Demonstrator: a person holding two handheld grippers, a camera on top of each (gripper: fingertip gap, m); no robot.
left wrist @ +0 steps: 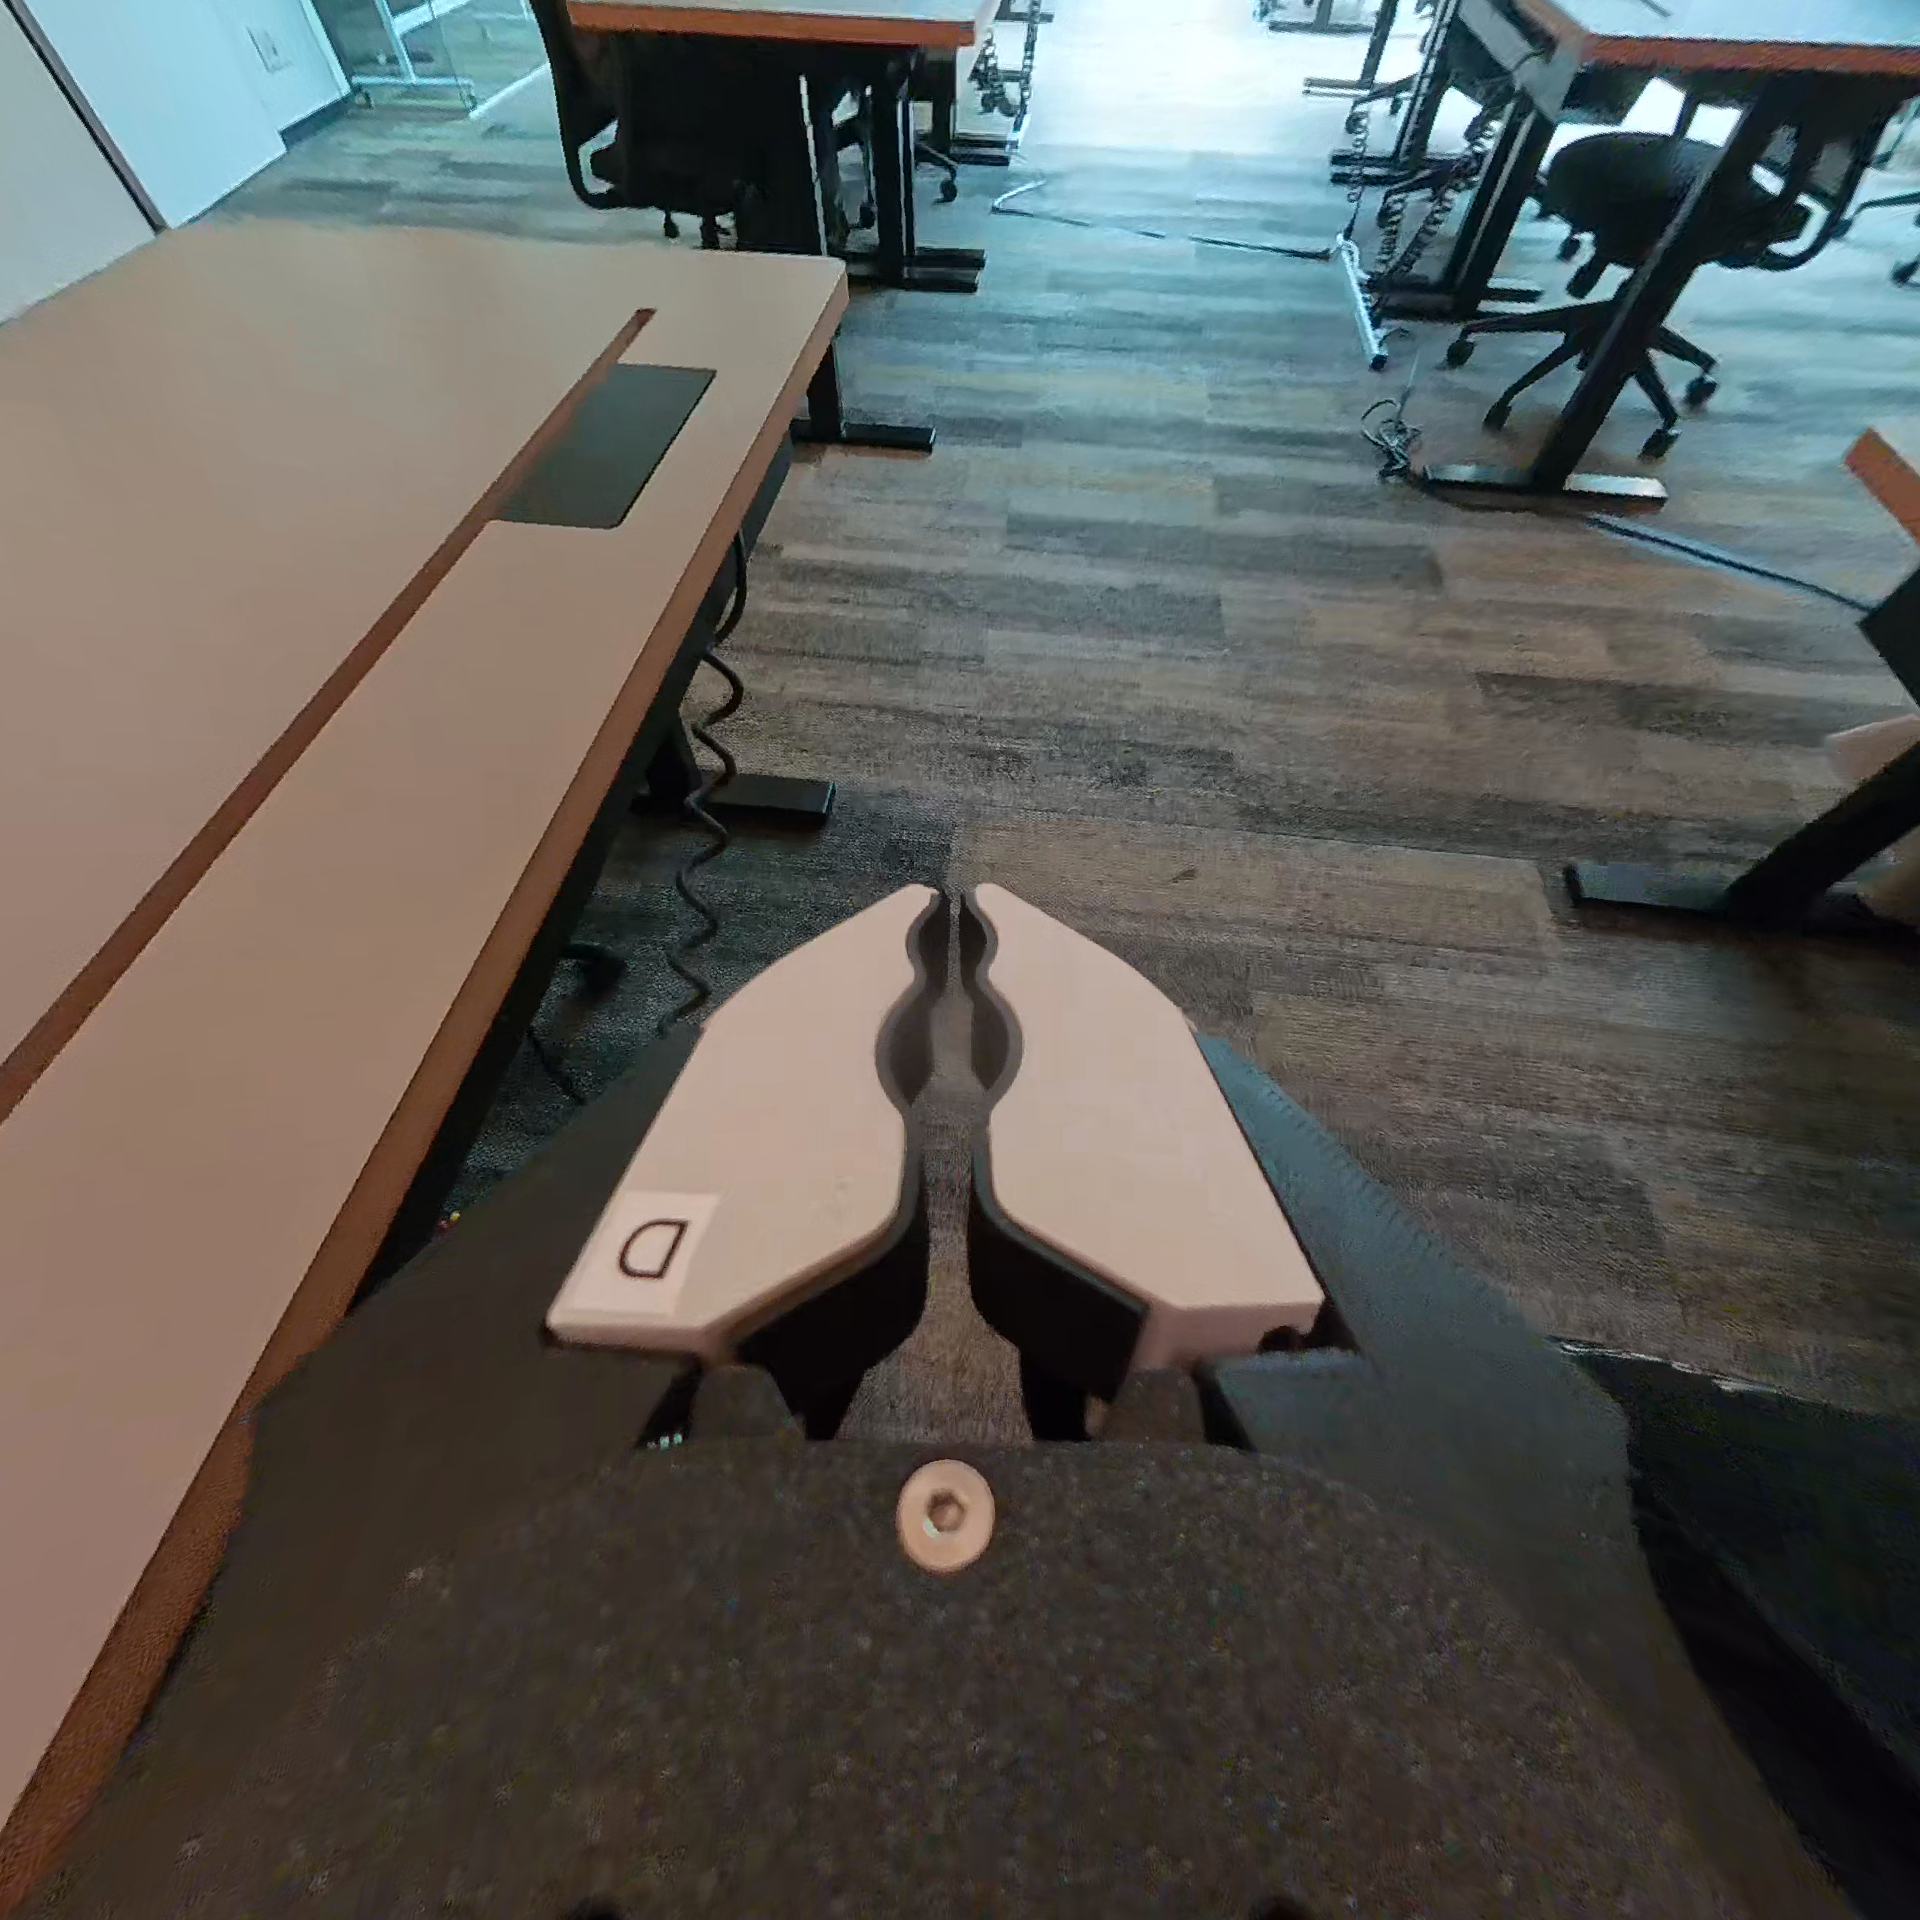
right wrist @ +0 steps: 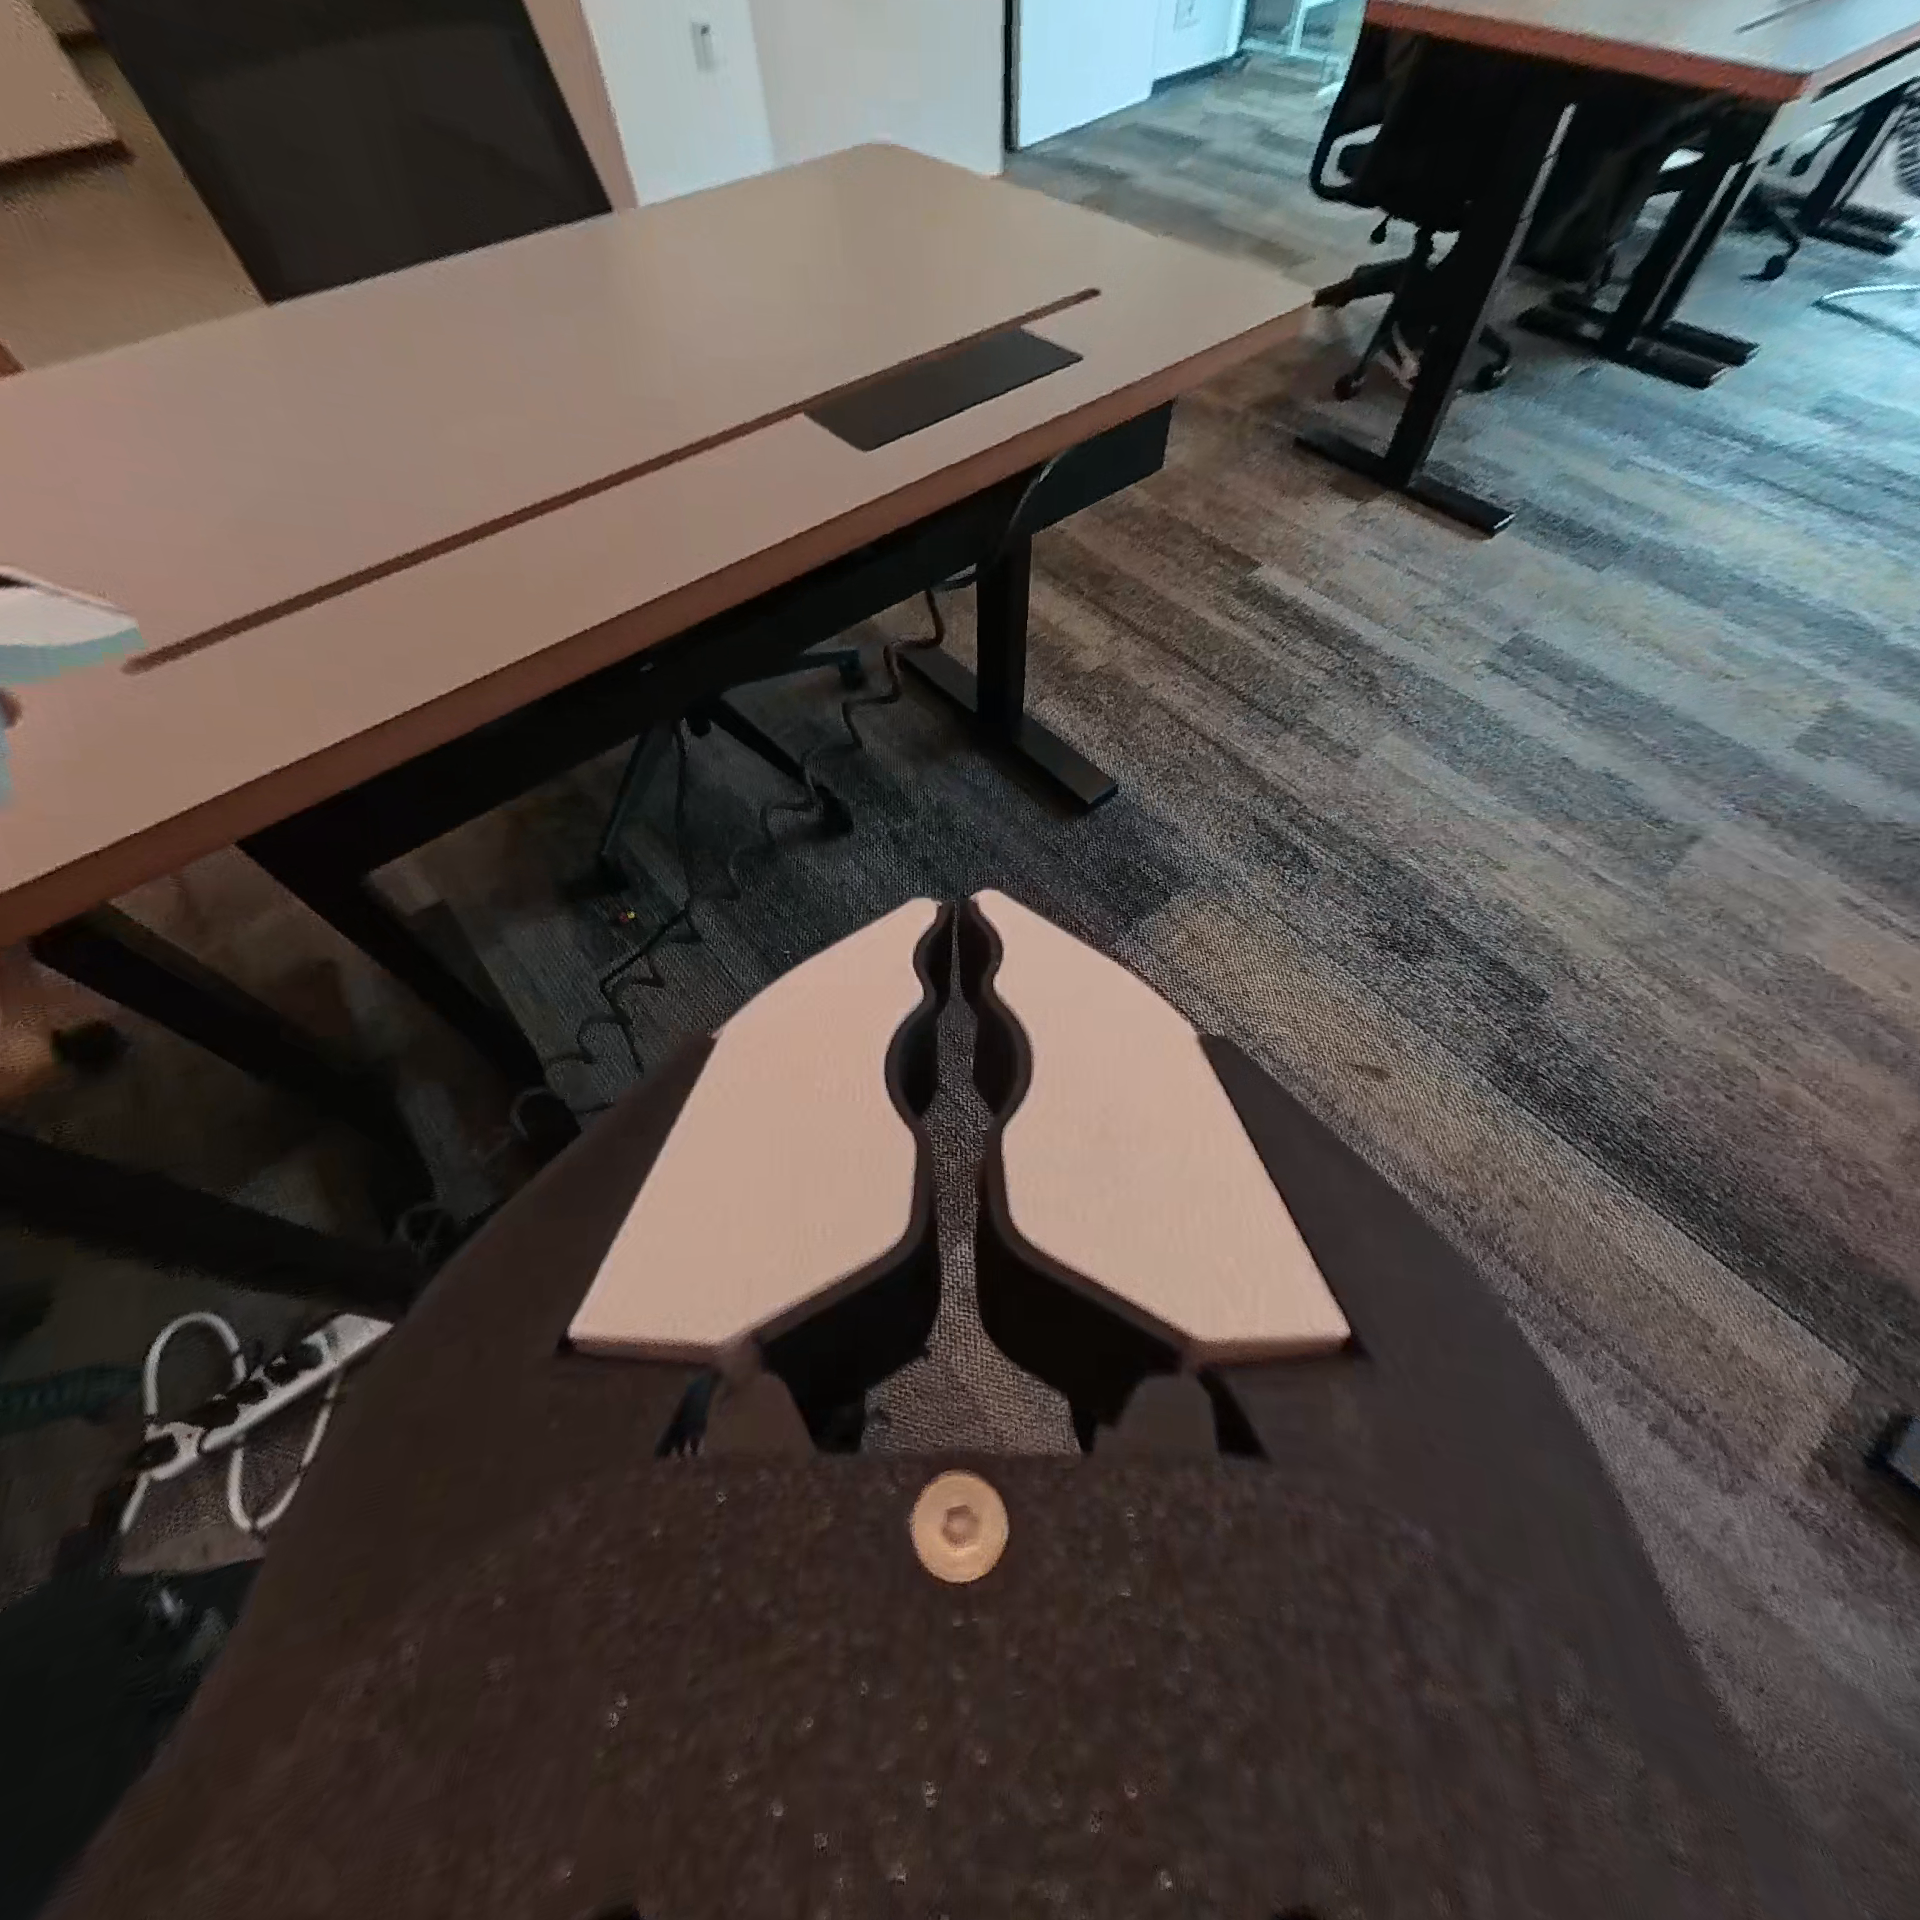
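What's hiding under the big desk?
In the right wrist view, under the desk you can see black legs, curly cables and grey carpet. A white power strip lies nearby on the floor. The desktop covers whatever is farther back.

An office floor of striped grey-brown carpet tiles (left wrist: 1195,644) holds long desks (left wrist: 312,540) with pale tops, brown edges and black legs. Black swivel chairs (left wrist: 1652,218) stand near the far desks. Coiled cables (left wrist: 707,831) hang below. White walls (right wrist: 686,94) close the back.
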